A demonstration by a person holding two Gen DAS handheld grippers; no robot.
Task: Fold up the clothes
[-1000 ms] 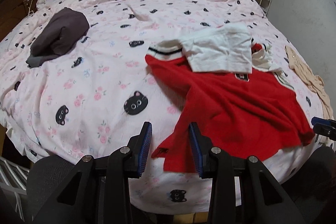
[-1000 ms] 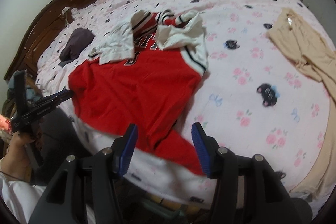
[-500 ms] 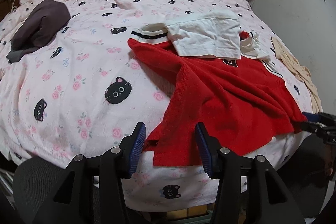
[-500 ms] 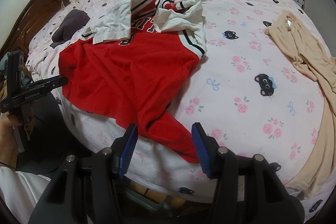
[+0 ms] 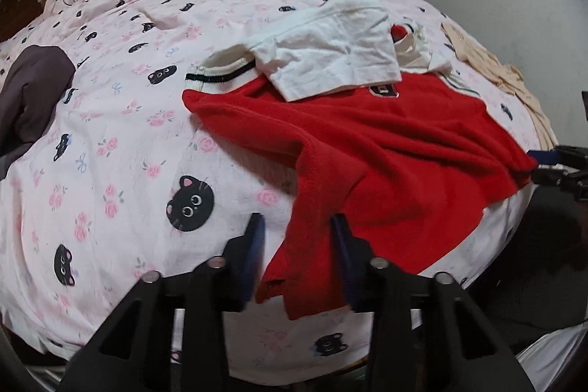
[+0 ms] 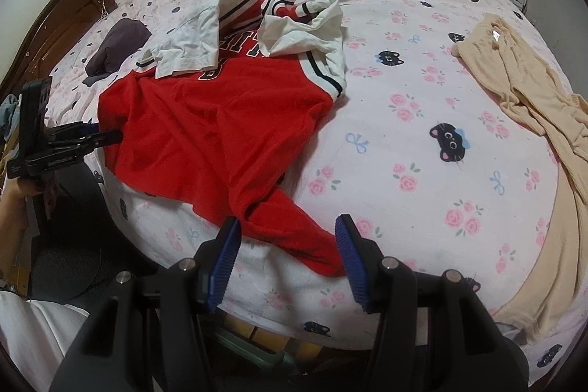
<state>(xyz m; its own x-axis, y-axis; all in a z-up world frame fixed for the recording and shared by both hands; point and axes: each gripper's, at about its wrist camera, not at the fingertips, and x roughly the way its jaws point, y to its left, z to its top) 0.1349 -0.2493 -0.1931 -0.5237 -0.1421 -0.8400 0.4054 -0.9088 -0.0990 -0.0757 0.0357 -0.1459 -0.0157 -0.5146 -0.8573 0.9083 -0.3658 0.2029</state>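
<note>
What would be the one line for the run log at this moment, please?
step: reach hem corners | left tool: open, astride red jersey corner | right tool: open, astride other corner | bed: beige garment, dark garment aside

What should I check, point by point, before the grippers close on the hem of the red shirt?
1. Left gripper open around its hem corner: ok, red fabric lies between the pads.
2. Right gripper open around the other hem corner: ok.
3. Red shirt lying flat: not ok, the body is creased and the white sleeves are bunched over the chest.
4. Other garments apart from it: ok, the beige garment and the dark garment lie apart.
5. Only one fabric layer between the pads: cannot tell.
6. Bedsheet kept out of the grasp: cannot tell.
</note>
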